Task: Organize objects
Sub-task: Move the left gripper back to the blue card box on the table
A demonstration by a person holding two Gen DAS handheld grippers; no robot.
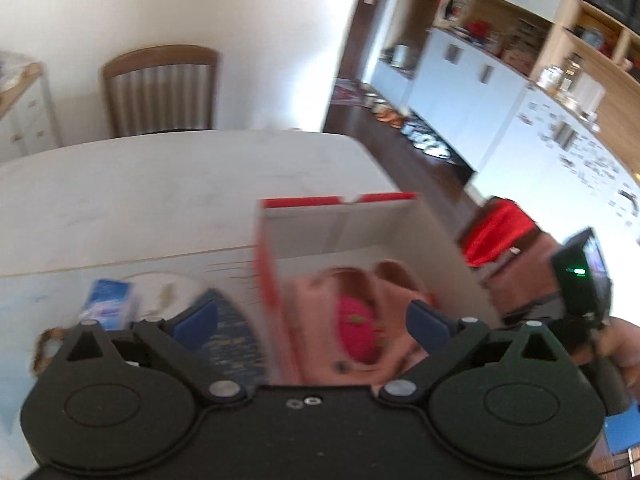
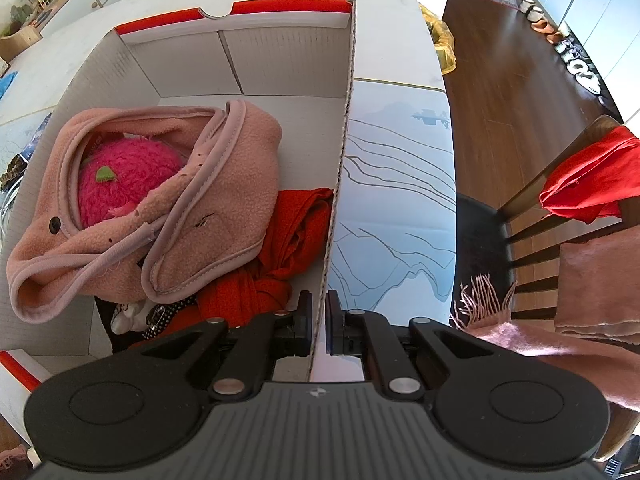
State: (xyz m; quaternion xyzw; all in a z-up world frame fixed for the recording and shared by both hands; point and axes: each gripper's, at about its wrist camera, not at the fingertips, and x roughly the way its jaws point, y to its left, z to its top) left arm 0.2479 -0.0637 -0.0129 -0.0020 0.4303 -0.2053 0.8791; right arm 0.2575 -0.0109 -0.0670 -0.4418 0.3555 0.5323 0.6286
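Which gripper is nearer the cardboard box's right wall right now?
Right. The right gripper is shut on the cardboard box's right wall. The left gripper hangs open over the box's left wall, above the pink fleece.

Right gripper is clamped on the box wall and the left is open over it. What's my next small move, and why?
Probably bring the open left gripper down onto the near left wall of the box and close it. The right gripper pinches only the right wall, and the box already holds a pink fleece, a pink plush and a red cloth, so a one-sided hold may tilt it.
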